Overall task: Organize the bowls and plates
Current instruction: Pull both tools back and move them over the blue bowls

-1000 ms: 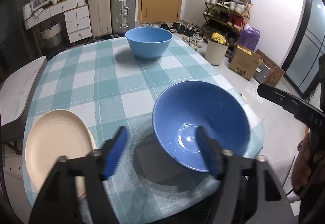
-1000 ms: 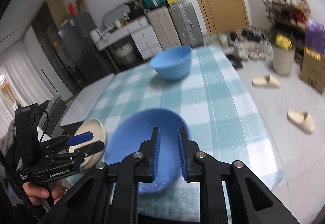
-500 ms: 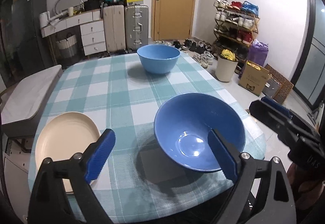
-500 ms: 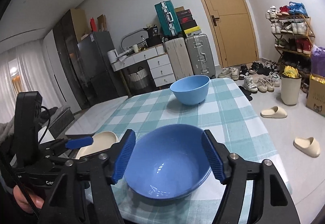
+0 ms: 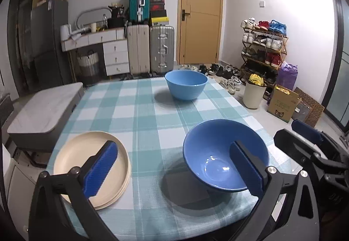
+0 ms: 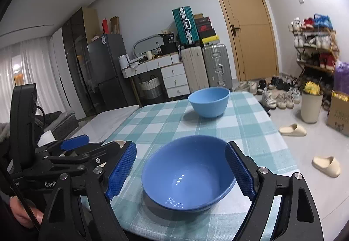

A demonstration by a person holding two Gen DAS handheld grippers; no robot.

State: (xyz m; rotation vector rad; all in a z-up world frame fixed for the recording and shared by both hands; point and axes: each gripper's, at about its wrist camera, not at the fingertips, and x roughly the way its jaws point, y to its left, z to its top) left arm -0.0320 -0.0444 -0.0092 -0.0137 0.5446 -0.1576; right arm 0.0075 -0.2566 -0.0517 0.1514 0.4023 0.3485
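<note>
A dark blue bowl [image 5: 225, 153] [image 6: 187, 173] stands upright near the table's front right corner. A light blue bowl [image 5: 186, 85] [image 6: 209, 101] sits at the far edge. A stack of cream plates [image 5: 87, 164] lies at the front left. My left gripper [image 5: 174, 170] hovers over the front edge, jaws opening wide, with nothing between them. Its right finger overlaps the dark bowl in view. My right gripper [image 6: 181, 170] faces the dark bowl with its jaws opening. The bowl shows between the pads [image 6: 121, 170], which do not touch it.
The table carries a teal checked cloth [image 5: 141, 110]. A grey-white slab [image 5: 43, 107] adjoins its left side. On the floor to the right are a bin [image 5: 254, 94], a cardboard box [image 5: 283, 103], slippers [image 6: 327, 165] and a shoe rack [image 5: 264, 49].
The right jaws spread from nearly shut at the dark bowl's near rim to wide, letting it go. The left jaws widened too. Both grippers drew back and tilted up.
</note>
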